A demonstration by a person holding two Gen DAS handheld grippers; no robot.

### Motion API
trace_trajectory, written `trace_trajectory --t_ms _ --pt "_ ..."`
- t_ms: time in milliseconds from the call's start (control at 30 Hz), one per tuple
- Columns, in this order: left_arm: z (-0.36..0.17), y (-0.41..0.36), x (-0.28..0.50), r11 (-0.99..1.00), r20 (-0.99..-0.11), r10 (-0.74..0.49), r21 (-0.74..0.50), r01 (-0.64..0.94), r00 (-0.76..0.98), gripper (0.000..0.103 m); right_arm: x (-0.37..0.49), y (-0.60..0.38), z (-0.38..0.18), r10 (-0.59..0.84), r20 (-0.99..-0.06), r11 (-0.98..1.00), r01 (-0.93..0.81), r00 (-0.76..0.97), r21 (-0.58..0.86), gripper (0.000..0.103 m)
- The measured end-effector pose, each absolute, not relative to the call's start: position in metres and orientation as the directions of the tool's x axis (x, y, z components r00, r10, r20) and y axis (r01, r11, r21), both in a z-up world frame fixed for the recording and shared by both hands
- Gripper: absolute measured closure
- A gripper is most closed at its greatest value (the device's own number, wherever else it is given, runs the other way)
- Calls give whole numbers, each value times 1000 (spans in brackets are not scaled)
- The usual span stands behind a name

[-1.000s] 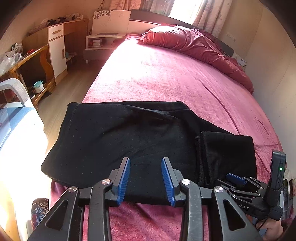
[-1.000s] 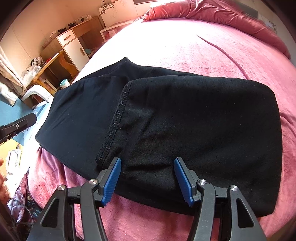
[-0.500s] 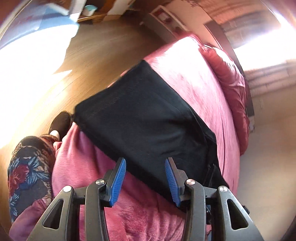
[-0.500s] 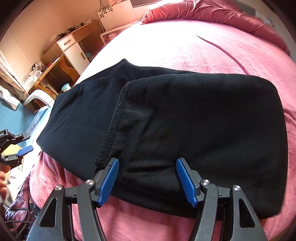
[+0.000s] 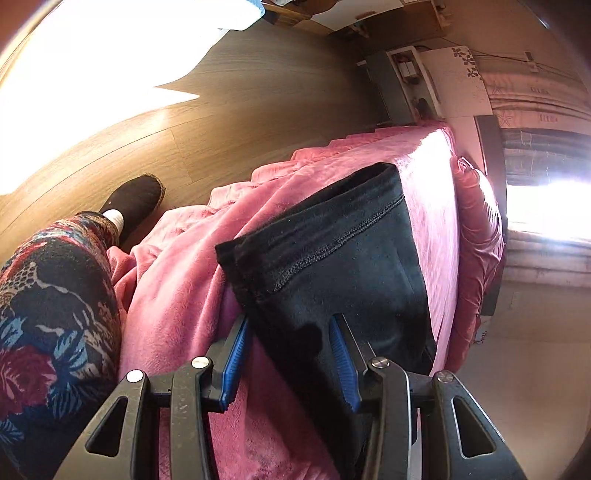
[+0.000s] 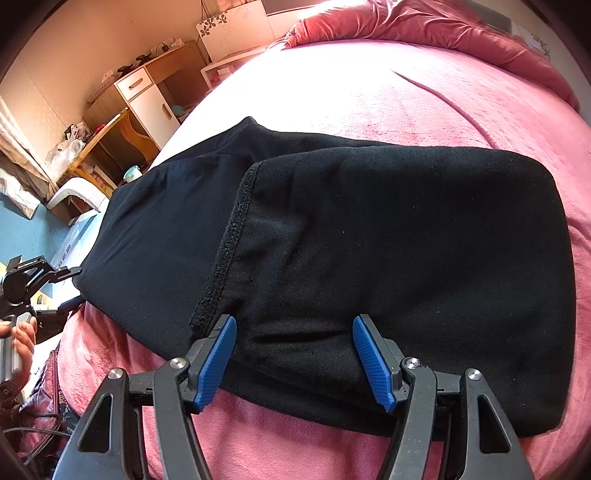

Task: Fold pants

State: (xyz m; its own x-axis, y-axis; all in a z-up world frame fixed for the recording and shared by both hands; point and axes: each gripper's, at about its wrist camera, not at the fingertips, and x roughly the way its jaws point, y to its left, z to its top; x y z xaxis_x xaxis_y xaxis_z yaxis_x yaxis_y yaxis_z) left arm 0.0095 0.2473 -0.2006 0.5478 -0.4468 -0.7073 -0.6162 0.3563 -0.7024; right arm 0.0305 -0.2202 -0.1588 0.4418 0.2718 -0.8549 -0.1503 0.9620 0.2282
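The black pants (image 6: 369, 240) lie folded on the pink bed (image 6: 424, 103), one layer with a stitched hem lapped over the other. My right gripper (image 6: 293, 358) is open, its blue pads astride the pants' near edge. My left gripper (image 5: 288, 362) is open and rolled sideways at the left end of the pants (image 5: 343, 266), the near edge of the fabric between its pads. In the right wrist view the left gripper's body (image 6: 26, 280) shows at the far left, beside the pants' left end.
The bed's left edge drops to a wooden floor (image 5: 184, 122). The person's floral-trousered leg (image 5: 48, 314) and black shoe (image 5: 136, 199) stand by it. A desk and white cabinet (image 6: 144, 99) stand at the back left. A red duvet (image 6: 424, 26) lies at the bed head.
My left gripper has swung from in front of the pants round to their left end and rolled sideways, closing onto the edge. My right gripper has crept slightly forward over the near edge.
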Motion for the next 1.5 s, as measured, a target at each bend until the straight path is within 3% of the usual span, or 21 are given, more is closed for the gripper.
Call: trace_trajectory --t_ms 133,200,300,433,600,833,967,1100,1300,1367,1400,1433,1467,1500 --pt "-210 253 16 325 -703 -440 -705 -631 559 68 31 -217 -159 263 -858 964 -153 442 217 36" --pt "-207 252 18 357 -713 -427 -698 -621 556 83 31 -217 -159 263 -858 964 -153 440 217 36" --pt "-180 243 20 472 -724 -366 -686 -553 585 90 31 -217 -158 267 -859 963 -152 436 222 36" --pt "-120 208 35 671 -661 -363 -674 -308 657 90 33 -221 -151 274 -860 961 -155 429 229 36" --pt "-65 134 51 775 -567 -529 -626 87 631 91 36 -238 -127 328 -822 944 -138 466 298 36" --pt "-59 38 47 782 -622 -623 -489 387 473 91 52 -250 -105 543 -710 830 -157 448 535 35" --pt "-71 15 38 773 -658 -627 -463 434 417 91 68 -242 -105 659 -640 737 -171 396 654 25" --pt "-77 11 36 774 -671 -624 -457 438 401 91 87 -220 -112 707 -617 694 -169 344 700 23" --pt "-74 8 31 784 -685 -605 -422 456 406 91 123 -186 -115 718 -627 688 -167 302 707 23" --pt "-73 6 30 787 -689 -598 -406 465 409 91 135 -171 -115 688 -671 724 -189 276 664 23" --pt "-71 1 31 788 -691 -594 -399 468 411 91 140 -160 -116 663 -703 748 -207 257 630 25" --pt "-70 0 31 789 -692 -592 -394 472 414 91 143 -149 -117 615 -749 789 -202 248 581 39" --pt "-69 -1 30 791 -692 -589 -387 473 418 91 146 -139 -119 589 -776 806 -232 228 544 70" --pt "-67 -1 29 796 -694 -582 -380 472 424 91 147 -131 -120 554 -804 828 -250 218 503 78"
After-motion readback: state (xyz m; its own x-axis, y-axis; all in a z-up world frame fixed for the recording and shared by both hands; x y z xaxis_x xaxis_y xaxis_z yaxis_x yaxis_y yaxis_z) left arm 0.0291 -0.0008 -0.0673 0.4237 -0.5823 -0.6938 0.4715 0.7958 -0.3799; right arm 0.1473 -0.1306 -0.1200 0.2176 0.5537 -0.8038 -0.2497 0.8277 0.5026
